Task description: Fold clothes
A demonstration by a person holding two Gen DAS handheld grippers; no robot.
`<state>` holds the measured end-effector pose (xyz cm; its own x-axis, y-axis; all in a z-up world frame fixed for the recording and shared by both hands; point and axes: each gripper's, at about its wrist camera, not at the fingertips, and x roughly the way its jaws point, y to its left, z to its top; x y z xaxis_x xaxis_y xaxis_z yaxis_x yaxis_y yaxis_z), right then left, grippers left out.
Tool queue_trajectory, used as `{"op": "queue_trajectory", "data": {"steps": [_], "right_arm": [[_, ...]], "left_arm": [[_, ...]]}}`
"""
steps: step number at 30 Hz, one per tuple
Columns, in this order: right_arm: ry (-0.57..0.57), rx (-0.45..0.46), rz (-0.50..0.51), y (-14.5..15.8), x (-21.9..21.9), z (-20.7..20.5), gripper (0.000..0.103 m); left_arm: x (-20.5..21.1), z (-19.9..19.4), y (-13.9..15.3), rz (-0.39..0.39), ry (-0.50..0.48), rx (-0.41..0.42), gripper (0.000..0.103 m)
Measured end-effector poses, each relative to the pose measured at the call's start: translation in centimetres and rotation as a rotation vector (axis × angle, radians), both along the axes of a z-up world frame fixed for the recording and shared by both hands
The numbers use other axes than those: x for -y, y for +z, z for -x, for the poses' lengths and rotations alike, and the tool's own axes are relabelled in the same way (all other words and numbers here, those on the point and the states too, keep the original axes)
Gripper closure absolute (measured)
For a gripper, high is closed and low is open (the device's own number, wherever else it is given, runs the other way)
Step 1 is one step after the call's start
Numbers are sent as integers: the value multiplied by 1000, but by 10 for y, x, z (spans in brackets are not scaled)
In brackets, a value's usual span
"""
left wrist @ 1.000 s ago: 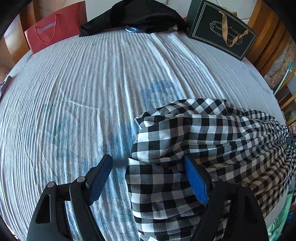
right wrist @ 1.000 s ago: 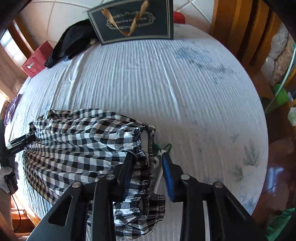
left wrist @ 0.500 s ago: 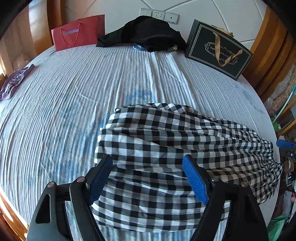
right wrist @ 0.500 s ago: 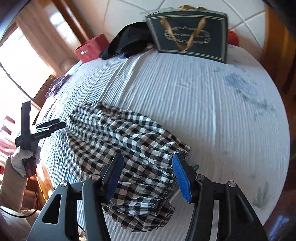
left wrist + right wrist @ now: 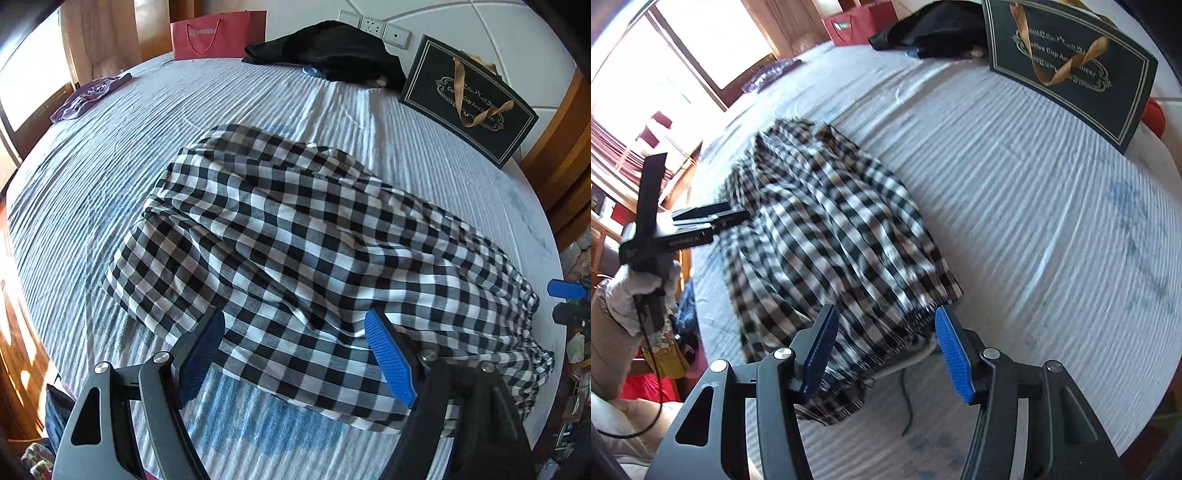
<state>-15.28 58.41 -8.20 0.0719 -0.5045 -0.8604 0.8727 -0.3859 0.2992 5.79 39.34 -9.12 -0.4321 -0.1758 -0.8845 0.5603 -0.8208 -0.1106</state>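
Left wrist view: we find the checked garment [image 5: 295, 251] lying rumpled on the striped bedsheet [image 5: 110, 155], roughly in the middle of the bed and well apart from the black bag [image 5: 469, 99], the red bag [image 5: 218, 35] and the dark clothing [image 5: 332, 51] at the far edge. The left gripper [image 5: 295, 354] hangs over the near hem with its jaws spread wide; neither pad presses the cloth, so we judge it holds nothing.

Right wrist view: the right gripper [image 5: 882, 354] is poised above the gathered waistband end, its jaws apart and gripping nothing. A white cord or strap [image 5: 916, 354] shows beneath that edge; we cannot tell what it belongs to.

Progress, in our judgement: the garment appears doubled over at most 1 time, with loose ripples and uneven edges. No tidy, compact fold is visible. Smoothing, squaring the edges and at least 1 further fold remain outstanding.
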Motion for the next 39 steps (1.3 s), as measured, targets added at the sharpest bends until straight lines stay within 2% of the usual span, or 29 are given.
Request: {"op": "queue_trajectory", "data": {"steps": [2,4,7,9,12,15,19,21,24,25,27,30,32,35,39], "right_arm": [[53,-2,40,6,17,-4,48],[117,-6,46,4,38,-10,48],[150,20,12,-15,57,-12,48],[174,27,-17,-28,62,-13,49],[186,11,-79,-48,55,-2,50],[202,48,-68,-59,47,15,54],[309,71,-17,-55,43,22,54],[370,73,15,-45,39,23,54],[487,74,109,-25,27,19,50],[522,61,123,-22,26,17,50],[587,55,116,-24,30,15,50],[662,51,18,-46,31,13,50],[704,42,0,-53,30,12,52],[717,54,-2,-43,36,18,52],[691,22,79,-14,66,32,52]], "left_arm": [[-15,-6,16,1,-2,-35,24],[-31,-7,20,-17,-11,-60,24],[-54,-1,6,-23,-49,-38,24],[-57,10,-14,-24,-57,-15,24],[-66,10,-36,-22,-13,23,24],[-75,13,-44,48,23,27,23],[-84,13,-38,68,147,49,22],[-96,3,-23,74,252,40,22],[-127,-5,-1,52,358,-24,22],[-137,1,1,47,367,-28,22],[-154,15,-6,35,379,-16,22],[-171,17,-28,4,416,32,23],[-174,6,-31,-48,469,-18,22],[-168,-10,-20,-99,521,-61,22],[-138,-21,4,12,622,-52,22]]}}
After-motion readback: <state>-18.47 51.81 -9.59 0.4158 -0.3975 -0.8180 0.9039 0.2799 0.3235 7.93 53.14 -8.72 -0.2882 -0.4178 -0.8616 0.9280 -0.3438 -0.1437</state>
